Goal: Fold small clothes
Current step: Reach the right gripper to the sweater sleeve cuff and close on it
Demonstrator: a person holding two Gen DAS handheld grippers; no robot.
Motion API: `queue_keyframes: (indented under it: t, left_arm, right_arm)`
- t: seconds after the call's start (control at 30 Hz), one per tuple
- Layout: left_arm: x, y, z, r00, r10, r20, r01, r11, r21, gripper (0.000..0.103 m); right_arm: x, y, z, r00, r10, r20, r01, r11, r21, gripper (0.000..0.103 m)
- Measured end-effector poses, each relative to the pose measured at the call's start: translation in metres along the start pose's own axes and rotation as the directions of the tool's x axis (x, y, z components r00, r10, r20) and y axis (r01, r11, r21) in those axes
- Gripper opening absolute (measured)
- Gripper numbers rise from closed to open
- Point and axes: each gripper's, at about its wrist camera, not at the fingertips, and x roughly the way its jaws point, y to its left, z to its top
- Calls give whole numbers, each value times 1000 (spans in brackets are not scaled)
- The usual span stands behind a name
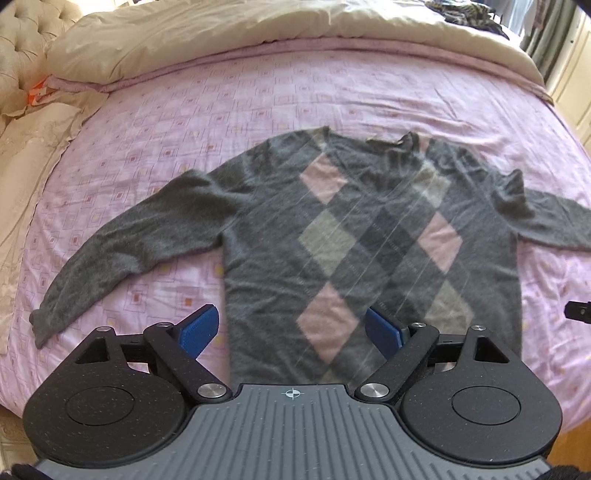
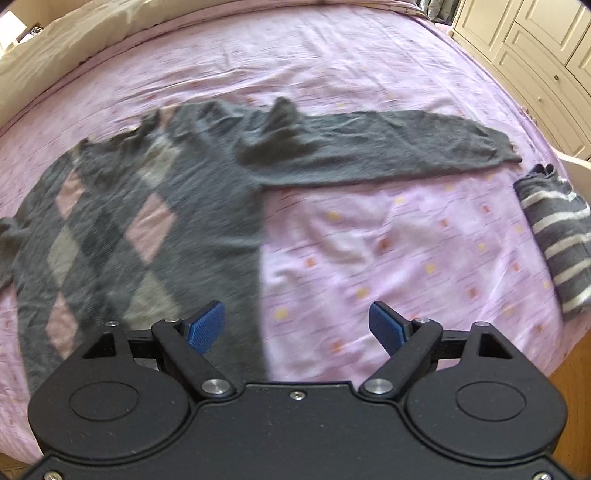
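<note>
On the pink patterned bed sheet (image 1: 258, 99), a grey argyle sweater (image 1: 369, 236) lies face up and spread flat, hem towards the cameras, neckline towards the cream duvet (image 1: 221, 33) bunched beyond it. Both sleeves extend outward from the body: the one seen in the left wrist view angles down and away from the hem corner, while the other sleeve (image 2: 388, 144) runs nearly straight out from the shoulder. Small puckers stand up at the collar and that shoulder. No fold is yet visible in the sweater, so its folding appears wholly ahead: sleeves inward, then body doubled. Beyond the cuff of the straight sleeve, near the bed edge, a striped grey garment (image 2: 557, 240) lies already folded, suggesting one item is finished. The left gripper (image 1: 291, 332) hovers above the sweater's hem, jaws spread wide and empty. The right gripper (image 2: 297, 326) hovers over the sweater's side edge, likewise released, holding nothing.
</note>
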Motion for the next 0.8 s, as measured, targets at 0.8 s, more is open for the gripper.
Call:
queue_keyframes:
  t: [0.8]
  left_arm:
    - [9,-117,12,993,32,-111,-50,984,-168,73]
  right_arm:
    - [133,-304,168,993,-107,-43,115,956,269,69]
